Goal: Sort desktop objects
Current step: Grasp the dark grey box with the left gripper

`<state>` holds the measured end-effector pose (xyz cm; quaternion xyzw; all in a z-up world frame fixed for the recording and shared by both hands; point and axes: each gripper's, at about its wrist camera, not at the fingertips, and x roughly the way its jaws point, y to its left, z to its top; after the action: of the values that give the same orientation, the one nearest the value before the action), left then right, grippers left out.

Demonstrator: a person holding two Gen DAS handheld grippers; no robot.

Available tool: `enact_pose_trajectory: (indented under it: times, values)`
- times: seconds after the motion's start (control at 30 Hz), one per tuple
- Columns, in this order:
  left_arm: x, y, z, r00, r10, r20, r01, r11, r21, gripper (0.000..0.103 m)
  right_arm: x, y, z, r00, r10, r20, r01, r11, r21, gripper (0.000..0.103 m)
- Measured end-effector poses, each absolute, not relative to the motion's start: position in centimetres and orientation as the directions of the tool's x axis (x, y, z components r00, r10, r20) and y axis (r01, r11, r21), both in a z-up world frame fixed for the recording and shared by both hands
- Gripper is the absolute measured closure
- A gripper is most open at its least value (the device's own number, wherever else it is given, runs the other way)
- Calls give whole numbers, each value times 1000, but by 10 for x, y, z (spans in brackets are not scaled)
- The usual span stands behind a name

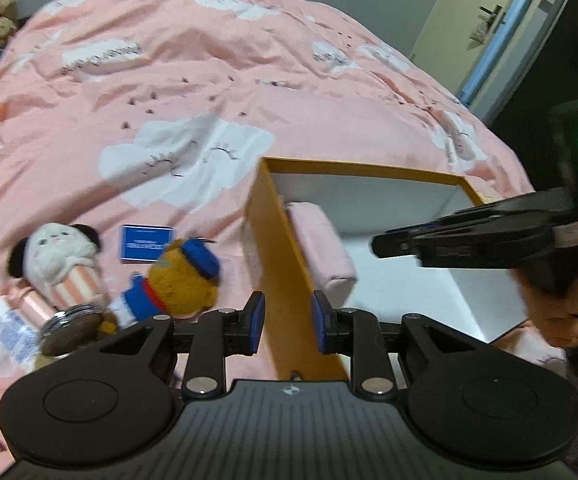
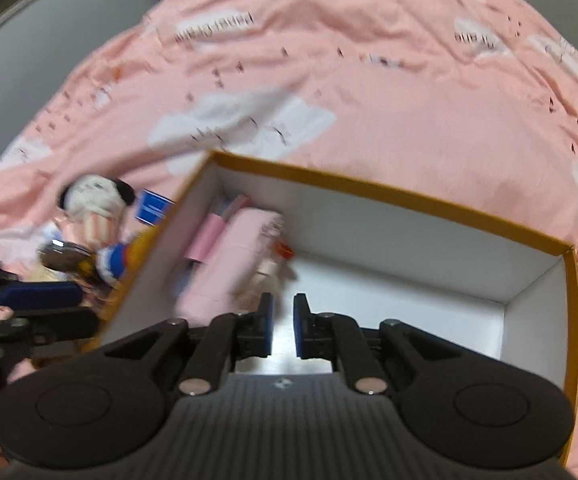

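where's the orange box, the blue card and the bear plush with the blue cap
orange box (image 2: 389,196): right wrist view, far rim
blue card (image 1: 147,243): left wrist view, face centre
bear plush with the blue cap (image 1: 181,280): left wrist view, brown head

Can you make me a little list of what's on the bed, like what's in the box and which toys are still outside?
surface: pink cloud-print bedspread
box: open orange box, white inside
in box: pink soft pack and some smaller items, too blurred to name
outside box: white plush with black ears, orange plush with blue cap, blue card
left gripper: jaws apart, astride the box's wall, not pressing it
right gripper: above the box, narrow gap, holding nothing
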<state>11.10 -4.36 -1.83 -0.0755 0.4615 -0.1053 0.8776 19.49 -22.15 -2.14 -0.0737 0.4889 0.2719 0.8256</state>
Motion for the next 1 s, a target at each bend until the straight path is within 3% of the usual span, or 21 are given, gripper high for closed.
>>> enact_pose_trajectory:
  times: [0.1, 0.2, 0.4, 1.0]
  values:
    - [100, -37, -12, 588, -234, -774, 83, 970, -230, 76, 174, -215, -5, 424, 413, -806, -537, 832, 144, 84]
    - [86, -32, -5, 636, -198, -746, 54, 976, -213, 76, 149, -209, 12, 487, 448, -750, -569, 814, 117, 70]
    - [64, -13, -8, 668, -121, -734, -31, 981, -190, 75, 111, -192, 28, 563, 494, -663, -590, 802, 97, 70]
    - [12, 82, -34, 574, -35, -818, -239, 948, -209, 76, 51, -105, -25, 412, 544, -731, -737, 671, 84, 69]
